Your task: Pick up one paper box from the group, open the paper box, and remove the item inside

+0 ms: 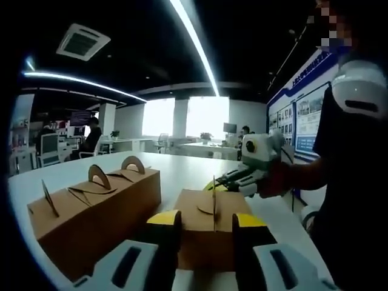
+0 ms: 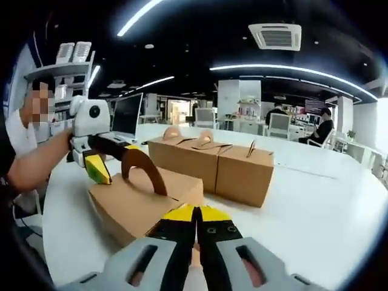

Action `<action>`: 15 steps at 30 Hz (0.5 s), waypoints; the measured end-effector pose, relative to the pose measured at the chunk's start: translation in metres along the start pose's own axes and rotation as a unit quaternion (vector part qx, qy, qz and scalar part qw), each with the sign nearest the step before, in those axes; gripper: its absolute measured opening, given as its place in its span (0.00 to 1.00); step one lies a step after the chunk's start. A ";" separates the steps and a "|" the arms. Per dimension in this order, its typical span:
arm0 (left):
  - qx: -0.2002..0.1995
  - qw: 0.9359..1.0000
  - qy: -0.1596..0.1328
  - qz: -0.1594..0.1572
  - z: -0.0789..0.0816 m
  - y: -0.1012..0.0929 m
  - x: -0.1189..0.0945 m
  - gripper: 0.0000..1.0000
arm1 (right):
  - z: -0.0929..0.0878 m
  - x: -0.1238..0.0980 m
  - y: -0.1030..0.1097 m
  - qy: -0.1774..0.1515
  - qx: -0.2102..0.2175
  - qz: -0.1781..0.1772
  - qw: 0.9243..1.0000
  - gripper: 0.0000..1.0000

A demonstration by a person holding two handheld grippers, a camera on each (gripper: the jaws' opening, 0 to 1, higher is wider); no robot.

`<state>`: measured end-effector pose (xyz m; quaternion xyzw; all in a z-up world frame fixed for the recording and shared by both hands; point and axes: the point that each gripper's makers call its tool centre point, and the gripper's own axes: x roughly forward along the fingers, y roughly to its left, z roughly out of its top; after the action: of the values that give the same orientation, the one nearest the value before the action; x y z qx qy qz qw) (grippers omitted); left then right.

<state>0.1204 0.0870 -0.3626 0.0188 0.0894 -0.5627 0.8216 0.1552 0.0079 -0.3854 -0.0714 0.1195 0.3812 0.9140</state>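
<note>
A box [image 2: 142, 203] is sitting apart from the group [image 2: 212, 160] on the white tabletop [image 2: 315, 206]. The left gripper [image 1: 206, 221] is straddling the near end, fingers [image 1: 165, 225] spread wide, not pressing. The right gripper [image 2: 195, 213], fingers clenched together, is touching the box's near edge beside its upright handle [image 2: 144, 167].

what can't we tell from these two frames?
- Near box contents: closed, both views.
- Its near face, left gripper view: hidden behind the left tool.
- Right tool: jaws together, but whether they pinch the box edge is hidden by the jaws.
- Back boxes: lower left corner cut off by the view's edge.
</note>
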 end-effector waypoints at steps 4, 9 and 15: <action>0.001 1.000 0.003 0.000 -0.001 0.003 -0.001 0.35 | -0.003 -0.003 -0.004 0.002 0.005 0.006 1.000 0.03; 0.000 1.000 0.000 0.001 -0.001 0.005 -0.001 0.35 | -0.007 -0.002 0.002 0.001 0.035 0.016 0.999 0.03; -0.002 1.000 0.000 0.004 -0.001 0.005 -0.001 0.35 | -0.010 -0.002 0.000 0.005 0.039 0.015 0.999 0.03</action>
<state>0.1245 0.0901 -0.3642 0.0179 0.0908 -0.5594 0.8237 0.1519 0.0044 -0.3944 -0.0360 0.1399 0.3900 0.9094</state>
